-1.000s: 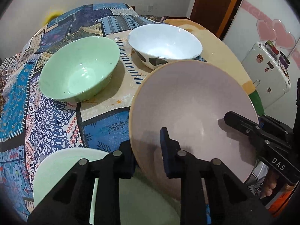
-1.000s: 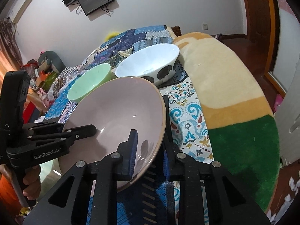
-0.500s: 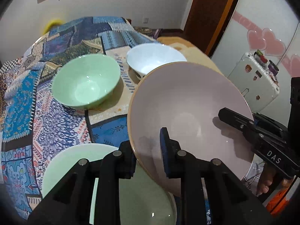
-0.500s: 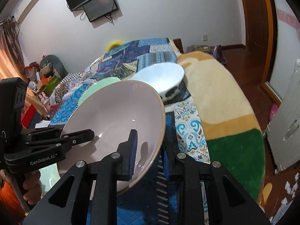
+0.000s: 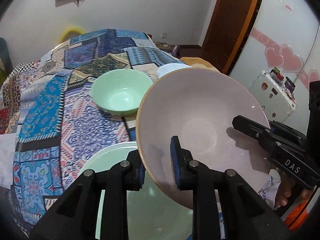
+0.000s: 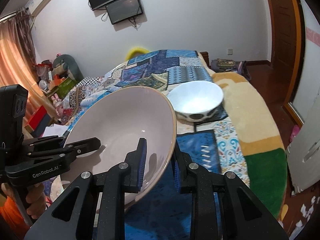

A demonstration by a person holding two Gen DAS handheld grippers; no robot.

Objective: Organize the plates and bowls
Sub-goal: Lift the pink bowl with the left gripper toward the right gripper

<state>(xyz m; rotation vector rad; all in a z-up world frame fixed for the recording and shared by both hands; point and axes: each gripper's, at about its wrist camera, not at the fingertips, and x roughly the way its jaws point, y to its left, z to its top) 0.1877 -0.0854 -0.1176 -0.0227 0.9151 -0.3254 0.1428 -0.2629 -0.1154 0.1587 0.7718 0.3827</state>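
A large pink bowl [image 5: 200, 120] hangs tilted above the table, held by both grippers. My left gripper [image 5: 158, 160] is shut on its near left rim, one pad inside and one outside. My right gripper [image 6: 159, 156] is shut on the opposite rim; the left wrist view shows it as the black tool [image 5: 260, 134] at the right. Under the pink bowl lies a pale green plate [image 5: 112, 160]. A green bowl [image 5: 122, 92] sits on the cloth further back. A white bowl [image 6: 198, 100] with dark spots stands beside it, mostly hidden in the left wrist view.
The round table [image 6: 230, 146] carries a blue patchwork cloth and a yellow and green mat [image 6: 258, 120]. A white case [image 5: 274, 96] stands off the table's right side, and a wooden door [image 5: 232, 20] is behind. A hand [image 6: 34, 200] grips the left tool's handle.
Both grippers have raised the pink bowl and drawn it back from the table. The green and white bowls look smaller and farther off, and more of the green plate shows below.
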